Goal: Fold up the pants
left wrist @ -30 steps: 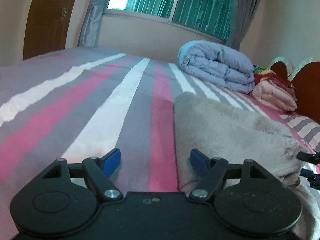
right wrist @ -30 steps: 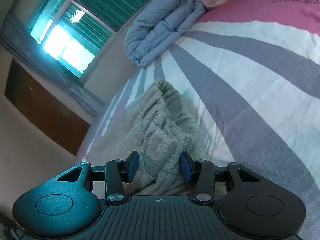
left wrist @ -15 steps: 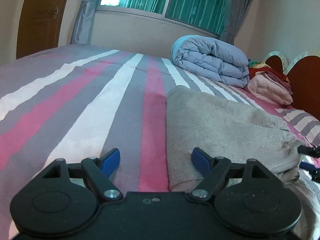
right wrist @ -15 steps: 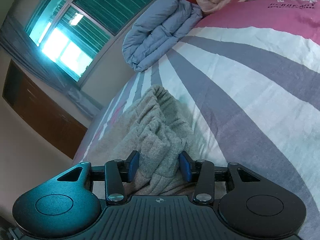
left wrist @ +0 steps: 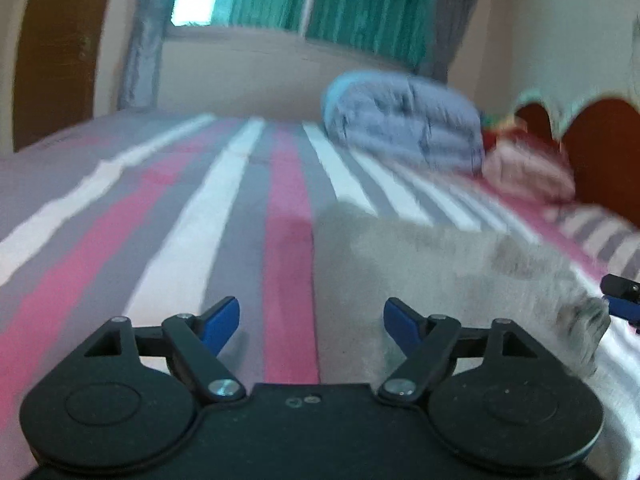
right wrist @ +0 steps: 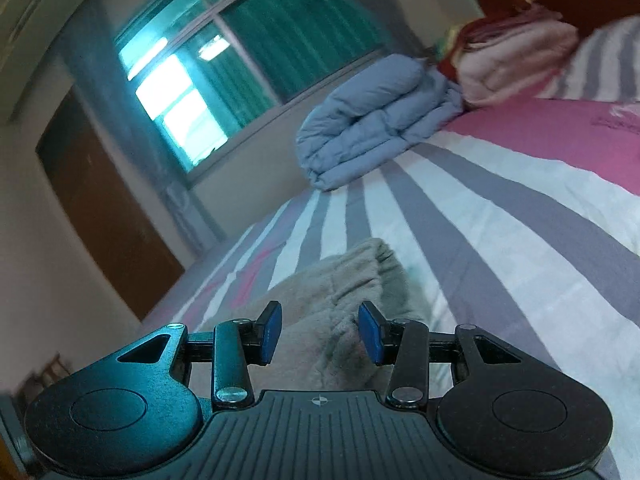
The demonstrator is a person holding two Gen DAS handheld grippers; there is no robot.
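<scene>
The beige fleece pants [left wrist: 440, 264] lie folded in a flat bundle on the striped bed. My left gripper [left wrist: 311, 322] is open and empty, low over the sheet at the bundle's left edge. In the right wrist view the pants [right wrist: 340, 292] lie bunched in front of my right gripper [right wrist: 319, 336], which is open, its blue pads apart on either side of the fabric without pinching it. The right gripper's tip [left wrist: 620, 296] shows at the right edge of the left wrist view.
The bed sheet [left wrist: 168, 240] has pink, grey and white stripes. A folded blue-grey duvet [left wrist: 404, 124] and a pink folded blanket [left wrist: 528, 172] lie by the red-brown headboard [left wrist: 604, 156]. A window [right wrist: 256, 64] and a brown door [right wrist: 100, 216] are behind.
My right gripper has opened, let go of the bunched pants fabric and drawn back and tilted up. My left gripper has shifted slightly; the view is motion-blurred.
</scene>
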